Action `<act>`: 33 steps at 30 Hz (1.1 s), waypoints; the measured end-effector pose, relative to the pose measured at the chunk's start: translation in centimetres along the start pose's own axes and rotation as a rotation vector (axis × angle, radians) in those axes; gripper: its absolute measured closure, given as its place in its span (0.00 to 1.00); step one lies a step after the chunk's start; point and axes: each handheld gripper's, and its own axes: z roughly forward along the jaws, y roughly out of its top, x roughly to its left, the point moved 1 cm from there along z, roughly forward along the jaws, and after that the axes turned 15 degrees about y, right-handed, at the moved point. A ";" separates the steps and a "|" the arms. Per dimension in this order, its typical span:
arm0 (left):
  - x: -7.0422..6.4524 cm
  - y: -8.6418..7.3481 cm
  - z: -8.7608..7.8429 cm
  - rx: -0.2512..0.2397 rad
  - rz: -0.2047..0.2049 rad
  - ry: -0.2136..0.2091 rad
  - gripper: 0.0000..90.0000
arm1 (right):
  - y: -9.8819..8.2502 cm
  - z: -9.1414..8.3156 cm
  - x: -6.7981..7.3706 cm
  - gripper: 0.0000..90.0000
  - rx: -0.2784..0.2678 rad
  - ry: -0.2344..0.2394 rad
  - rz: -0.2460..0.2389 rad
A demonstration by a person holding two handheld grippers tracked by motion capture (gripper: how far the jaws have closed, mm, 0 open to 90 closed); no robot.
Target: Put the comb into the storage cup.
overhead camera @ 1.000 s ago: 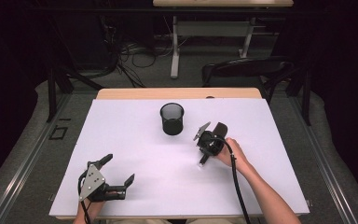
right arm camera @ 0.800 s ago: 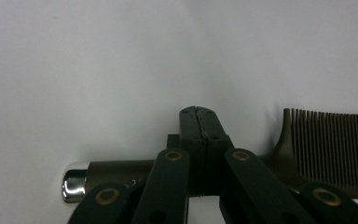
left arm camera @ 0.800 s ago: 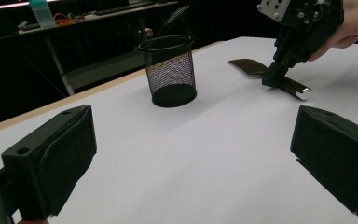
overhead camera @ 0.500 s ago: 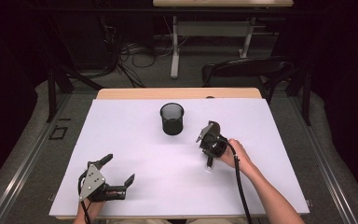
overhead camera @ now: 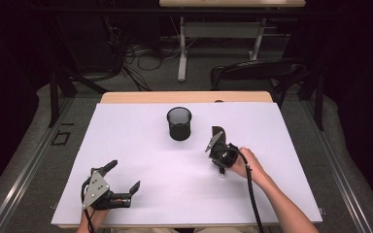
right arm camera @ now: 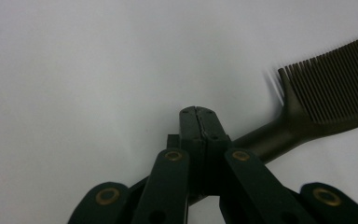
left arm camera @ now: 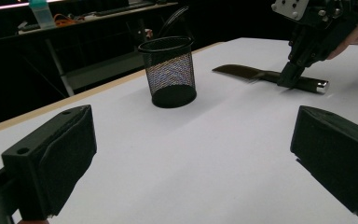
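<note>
**On the white bench, jaws pressing together above a dark comb**

On the right half of the white bench (overhead camera: 141,145), the right gripper (overhead camera: 219,156) is pointing down at a dark comb (overhead camera: 217,132), with a hand (overhead camera: 245,164) wrapping its body and a black cable trailing back along the forearm. Its 2 jaws are pressing flat against each other with no gap between them, as the right gripper view is showing (the seam between them is a thin line). In that view the jaws are sitting in front of the comb's handle (right arm camera: 265,137), which is passing behind and beneath them, so whether they are touching it cannot be told. The comb's fine teeth (right arm camera: 331,88) are fanning out toward the upper right.

From the left gripper view, the comb (left arm camera: 247,73) is lying flat on the bench, its blade end nearer the cup and a shiny cap at the other end, with the right gripper (left arm camera: 291,74) meeting it along the handle.

A black mesh cup (overhead camera: 179,123) is standing upright near the middle of the bench's far half, well apart from both grippers and just to the left of the comb.

At the near left corner, the left gripper (overhead camera: 125,182) is resting low over the bench with its 2 jaws spreading wide and holding nothing. A grey 3-cornered plate (overhead camera: 95,187) is sitting on top of it.
</note>
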 end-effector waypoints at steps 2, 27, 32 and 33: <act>0.0 0.0 0.0 0.000 0.000 -0.002 0.00 | -0.2 0.1 0.3 1.00 0.010 0.001 -0.006; -0.1 0.0 0.0 0.002 0.004 -0.001 0.00 | -2.6 -1.5 -0.5 1.00 -0.014 -0.029 0.062; 0.0 0.0 0.0 0.002 0.005 0.000 0.00 | -2.9 -1.7 -0.4 1.00 -0.036 -0.023 0.064; 0.0 0.0 0.0 0.002 0.003 0.000 0.00 | -2.9 -1.7 -0.4 1.00 -0.036 -0.023 0.064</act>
